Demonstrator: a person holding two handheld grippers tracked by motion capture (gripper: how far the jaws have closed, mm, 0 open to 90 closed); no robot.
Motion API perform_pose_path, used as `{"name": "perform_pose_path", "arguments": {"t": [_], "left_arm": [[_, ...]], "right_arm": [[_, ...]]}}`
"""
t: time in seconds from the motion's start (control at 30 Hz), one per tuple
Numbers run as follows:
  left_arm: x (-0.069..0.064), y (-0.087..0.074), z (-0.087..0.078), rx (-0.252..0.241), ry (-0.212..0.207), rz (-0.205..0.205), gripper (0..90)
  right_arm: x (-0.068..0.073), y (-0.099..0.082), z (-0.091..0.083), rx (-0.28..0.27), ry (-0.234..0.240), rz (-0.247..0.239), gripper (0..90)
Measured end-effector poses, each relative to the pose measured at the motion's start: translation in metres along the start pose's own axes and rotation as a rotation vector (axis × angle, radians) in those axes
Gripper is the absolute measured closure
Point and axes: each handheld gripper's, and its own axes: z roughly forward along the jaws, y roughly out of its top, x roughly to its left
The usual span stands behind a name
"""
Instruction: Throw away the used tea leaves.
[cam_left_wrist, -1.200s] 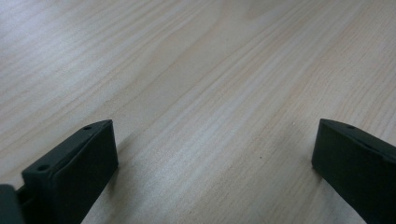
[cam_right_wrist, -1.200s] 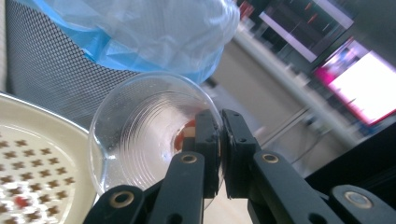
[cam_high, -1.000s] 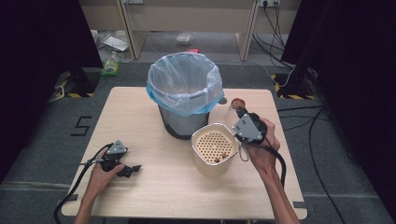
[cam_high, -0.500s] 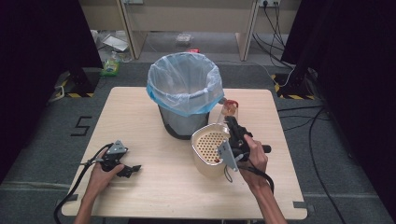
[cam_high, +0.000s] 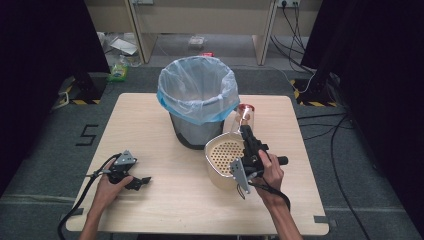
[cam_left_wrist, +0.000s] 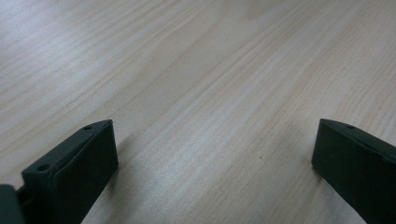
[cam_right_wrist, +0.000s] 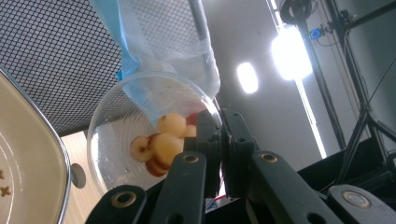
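Observation:
My right gripper (cam_high: 246, 131) is shut on the rim of a clear plastic cup (cam_high: 243, 117), which is tilted beside the bin. In the right gripper view the cup (cam_right_wrist: 135, 116) holds several small yellow and red fruits (cam_right_wrist: 164, 139), and the cup's wall is pinched between the closed jaws of my right gripper (cam_right_wrist: 221, 140). A cream perforated bowl (cam_high: 224, 156) stands just under that hand. My left gripper (cam_high: 140, 181) rests on the wooden table (cam_high: 150, 130) at the front left. Its jaws are wide apart in the left gripper view, where my left gripper (cam_left_wrist: 210, 140) is open over bare wood.
A mesh bin (cam_high: 197, 95) lined with a blue bag stands at the table's middle back, touching the cup's side. Its mesh (cam_right_wrist: 56, 56) and the bowl's rim (cam_right_wrist: 32, 140) crowd the right gripper view. Cables trail off both grippers.
My right hand has come down and to the left with the cup, from right of the bowl to over the bowl's right rim. The left hand has stayed put.

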Motion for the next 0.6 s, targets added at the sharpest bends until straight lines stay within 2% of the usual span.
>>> {"name": "perform_pose_path", "arguments": {"t": [0.17, 0.23, 0.33, 0.5, 0.53, 0.6], "left_arm": [[0.0, 0.0, 0.0, 0.0, 0.0, 0.0, 0.0], [0.0001, 0.0, 0.0, 0.0, 0.0, 0.0, 0.0], [0.0, 0.0, 0.0, 0.0, 0.0, 0.0, 0.0], [0.0, 0.0, 0.0, 0.0, 0.0, 0.0, 0.0], [0.0, 0.0, 0.0, 0.0, 0.0, 0.0, 0.0], [0.0, 0.0, 0.0, 0.0, 0.0, 0.0, 0.0]], "right_arm": [[0.0, 0.0023, -0.0005, -0.013, -0.015, 0.001, 87.5], [0.0013, 0.0011, 0.0029, 0.006, 0.007, 0.018, 87.5], [0.0025, 0.002, 0.0035, 0.0, 0.017, 0.032, 87.5], [0.0017, 0.0044, 0.0003, -0.03, 0.0, 0.007, 87.5], [0.006, 0.0046, -0.0012, -0.021, 0.011, -0.028, 87.5], [0.009, 0.0037, -0.0052, -0.041, -0.005, -0.052, 87.5]]}}
